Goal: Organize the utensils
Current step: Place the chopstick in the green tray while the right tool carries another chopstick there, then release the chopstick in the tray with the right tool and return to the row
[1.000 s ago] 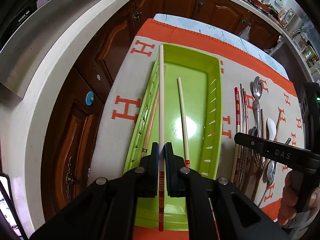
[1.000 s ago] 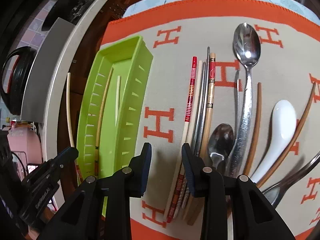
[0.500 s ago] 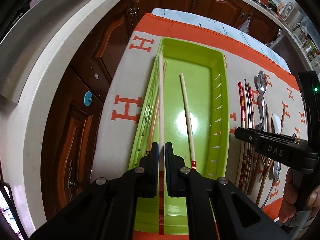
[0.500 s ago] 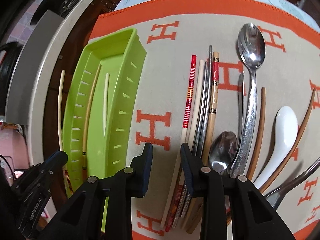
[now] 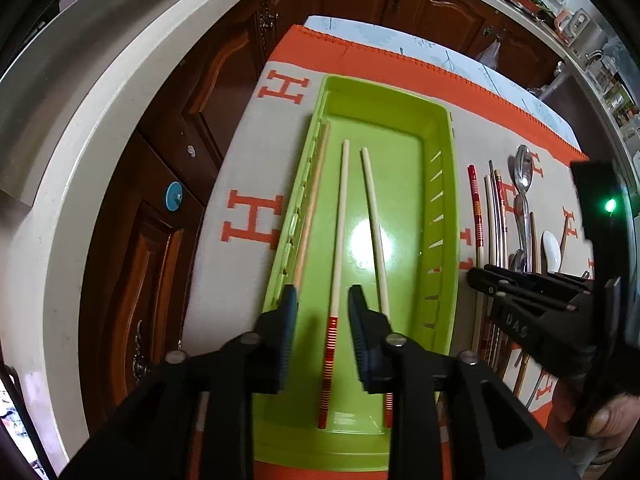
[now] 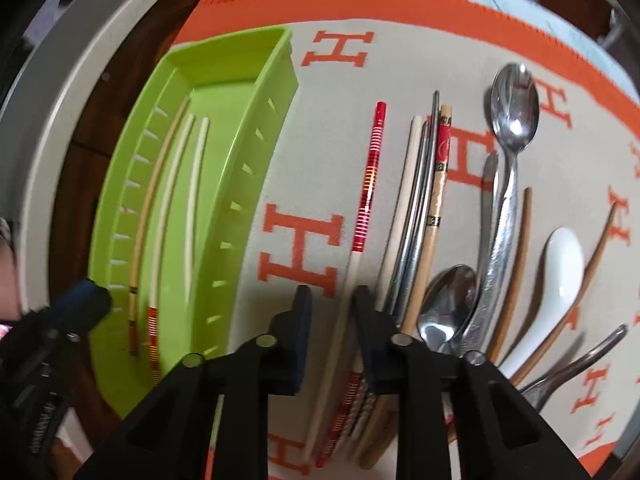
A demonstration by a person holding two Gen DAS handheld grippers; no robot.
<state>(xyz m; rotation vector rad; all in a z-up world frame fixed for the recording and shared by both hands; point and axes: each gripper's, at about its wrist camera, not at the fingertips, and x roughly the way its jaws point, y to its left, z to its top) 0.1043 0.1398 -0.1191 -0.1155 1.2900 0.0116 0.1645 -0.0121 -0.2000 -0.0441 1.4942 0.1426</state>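
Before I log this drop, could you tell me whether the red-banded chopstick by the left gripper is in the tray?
In. The chopstick lies flat on the tray floor; the left gripper is opening, pads clear of it.

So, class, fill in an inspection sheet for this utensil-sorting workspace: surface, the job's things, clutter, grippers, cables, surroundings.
Surface: beige cloth with orange border and H letters.
Job's things: green tray holds three chopsticks; the red-banded chopstick lies flat in it. Outside it: striped chopstick, more chopsticks, metal spoon, white spoon.
Clutter: nothing seen.
Grippers: left gripper opening, fingers clear of the tray chopstick; right gripper closing around the striped chopstick, not yet touching.
Cables: nothing seen.
Surroundings: pale countertop, wooden cabinet doors.
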